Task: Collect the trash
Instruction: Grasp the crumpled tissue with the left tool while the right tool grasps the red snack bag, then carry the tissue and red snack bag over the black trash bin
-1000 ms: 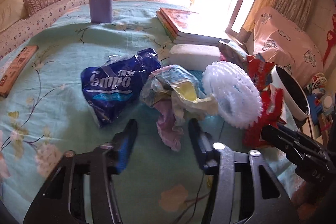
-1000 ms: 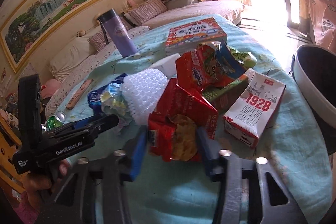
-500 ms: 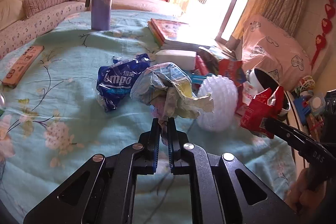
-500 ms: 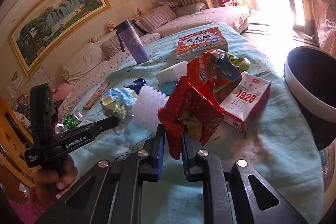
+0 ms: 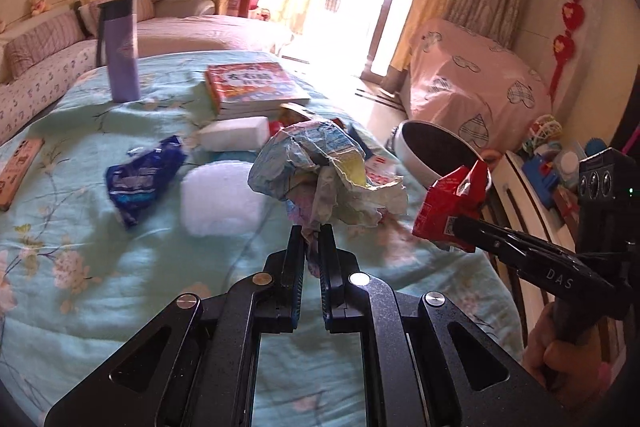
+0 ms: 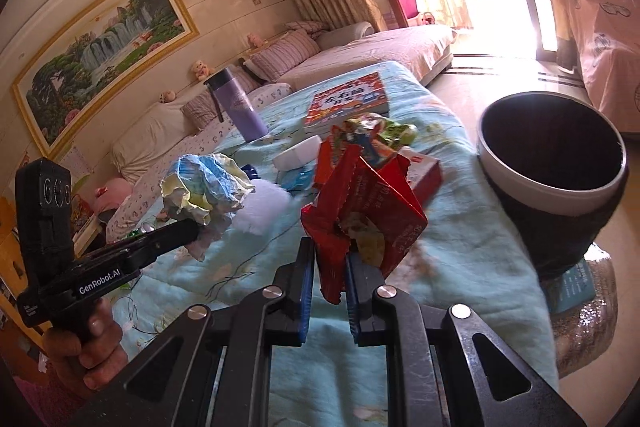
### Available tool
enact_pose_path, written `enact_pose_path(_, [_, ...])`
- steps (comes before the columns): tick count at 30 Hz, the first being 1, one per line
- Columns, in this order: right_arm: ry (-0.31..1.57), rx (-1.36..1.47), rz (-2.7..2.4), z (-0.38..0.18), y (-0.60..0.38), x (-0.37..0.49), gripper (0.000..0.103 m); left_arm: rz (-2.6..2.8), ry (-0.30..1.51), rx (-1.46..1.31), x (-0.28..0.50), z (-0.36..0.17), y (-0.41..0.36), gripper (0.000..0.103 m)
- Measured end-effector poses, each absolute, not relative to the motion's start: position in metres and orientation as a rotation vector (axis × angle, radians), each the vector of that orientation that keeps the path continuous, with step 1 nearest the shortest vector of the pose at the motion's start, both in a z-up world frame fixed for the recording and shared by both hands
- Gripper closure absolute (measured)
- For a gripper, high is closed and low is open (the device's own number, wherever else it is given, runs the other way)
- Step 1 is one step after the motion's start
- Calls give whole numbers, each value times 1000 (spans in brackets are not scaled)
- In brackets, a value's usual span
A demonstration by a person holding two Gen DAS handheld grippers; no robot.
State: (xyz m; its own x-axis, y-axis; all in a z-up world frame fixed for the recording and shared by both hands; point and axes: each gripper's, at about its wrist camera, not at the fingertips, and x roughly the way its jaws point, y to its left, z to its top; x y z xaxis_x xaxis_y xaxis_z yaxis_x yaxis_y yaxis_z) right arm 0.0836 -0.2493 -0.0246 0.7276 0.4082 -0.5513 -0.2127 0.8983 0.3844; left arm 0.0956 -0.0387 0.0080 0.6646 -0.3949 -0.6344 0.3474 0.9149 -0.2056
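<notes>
My left gripper (image 5: 311, 233) is shut on a crumpled blue, yellow and white paper wrapper (image 5: 320, 167) and holds it above the bed; it also shows in the right wrist view (image 6: 208, 187). My right gripper (image 6: 330, 259) is shut on a torn red snack bag (image 6: 360, 211), lifted off the bed; the bag shows at the right of the left wrist view (image 5: 452, 207). A round bin with a white rim and dark inside (image 6: 552, 163) stands beside the bed, to the right of both grippers.
On the light-blue floral bedspread (image 5: 100, 267) lie a blue tissue pack (image 5: 140, 179), a white foam net (image 5: 220, 199), a white block (image 5: 234, 137), a red-and-white carton (image 6: 424, 171), more wrappers (image 6: 372, 135), books (image 5: 252, 85) and a purple flask (image 5: 122, 47).
Both grippers closed on their trash and lifted it off the bed. They have moved up and to the right, toward the bin.
</notes>
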Motion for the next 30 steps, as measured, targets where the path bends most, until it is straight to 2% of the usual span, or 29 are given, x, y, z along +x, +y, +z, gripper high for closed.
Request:
enact_pose_path(19, [620, 377, 213, -18, -345, 70, 89, -567, 774, 22, 120, 7, -150, 96])
enact_pose_path(30, [629, 404, 180, -21, -382, 91, 89, -601, 790, 67, 147, 6, -197, 97])
